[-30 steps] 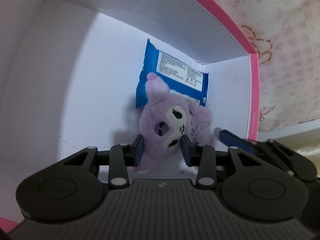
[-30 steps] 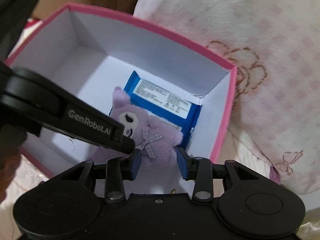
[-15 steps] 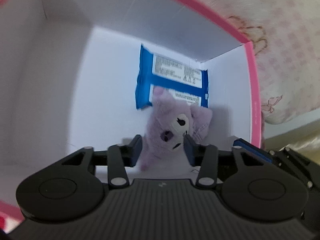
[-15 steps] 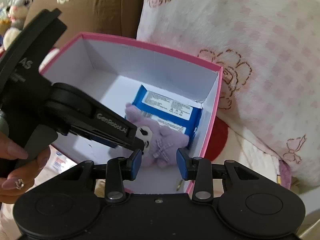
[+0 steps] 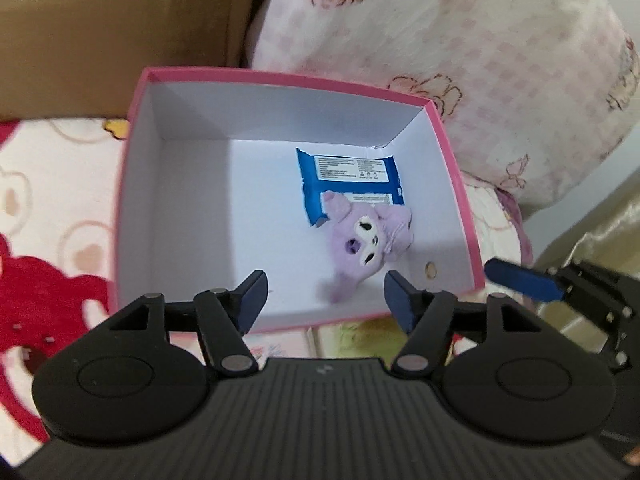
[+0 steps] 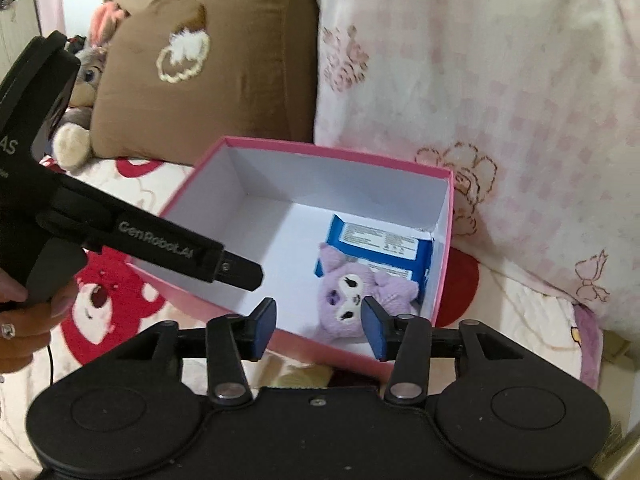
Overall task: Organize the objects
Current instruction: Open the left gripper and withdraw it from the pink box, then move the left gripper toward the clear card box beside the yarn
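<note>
- Inside the pink-walled cardboard box with a white interior (image 5: 136, 184), a small purple plush toy with a white face (image 5: 362, 242) lies on the floor near the right-hand wall, face up.
- Seen from the left wrist, its long axis runs diagonally: the ear end points toward the far right corner, the lower end toward the near wall.
- Its upper end overlaps the near edge of a flat blue wipes packet with a white printed label (image 5: 348, 174), which lies in the far right corner with its long side roughly parallel to the back wall.
- A small round tan mark or object (image 5: 430, 270) sits on the box floor just right of the toy; what it is cannot be told.
- The left gripper (image 5: 324, 298) hangs above the near wall with its jaws well apart, having just been opening; nothing is between the blue pads and the toy lies free below.
- The right gripper (image 6: 318, 328) is also parted, its jaws having just been opening, and holds nothing; it sits over the near rim, above the toy.
- The box rests on a white blanket with red bear prints (image 6: 108, 300), before a brown cushion (image 6: 224, 60) and a pink checked pillow (image 6: 500, 80).
</note>
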Available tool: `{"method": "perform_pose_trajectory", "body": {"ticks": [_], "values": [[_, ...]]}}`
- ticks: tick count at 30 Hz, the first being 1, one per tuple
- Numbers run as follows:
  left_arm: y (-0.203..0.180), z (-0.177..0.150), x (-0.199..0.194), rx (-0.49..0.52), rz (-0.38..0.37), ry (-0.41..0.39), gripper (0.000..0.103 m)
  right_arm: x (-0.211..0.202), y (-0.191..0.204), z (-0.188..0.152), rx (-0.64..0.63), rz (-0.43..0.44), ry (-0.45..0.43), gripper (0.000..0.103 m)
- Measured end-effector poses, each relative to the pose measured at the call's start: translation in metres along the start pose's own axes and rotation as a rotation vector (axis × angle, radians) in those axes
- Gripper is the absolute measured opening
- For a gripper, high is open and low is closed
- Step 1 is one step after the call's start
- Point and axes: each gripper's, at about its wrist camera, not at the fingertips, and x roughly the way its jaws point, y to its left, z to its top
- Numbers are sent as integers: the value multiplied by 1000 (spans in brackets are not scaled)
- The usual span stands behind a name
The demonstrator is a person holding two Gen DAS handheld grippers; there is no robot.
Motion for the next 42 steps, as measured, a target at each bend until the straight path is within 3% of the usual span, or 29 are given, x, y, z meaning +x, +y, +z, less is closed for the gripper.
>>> {"method": "perform_pose_trajectory", "body": {"ticks": [8, 17, 27, 36, 42], "values": [[-3, -23, -50, 82, 7, -10, 70, -37, 18, -6, 1, 12, -42, 60], [-1, -45, -88, 138, -4, -9, 74, -65, 36, -27, -21, 24, -52, 72], [-4, -69, -115, 155, -5, -15, 88, -98, 59, -47, -96, 22, -86, 90], [-8, -93, -131, 156, 1, -30, 96, -119, 68, -73, -158, 9, -117, 91], [-8, -114, -128, 133, 19, -85, 97, -126, 59, -102, -147, 19, -223, 91]]}}
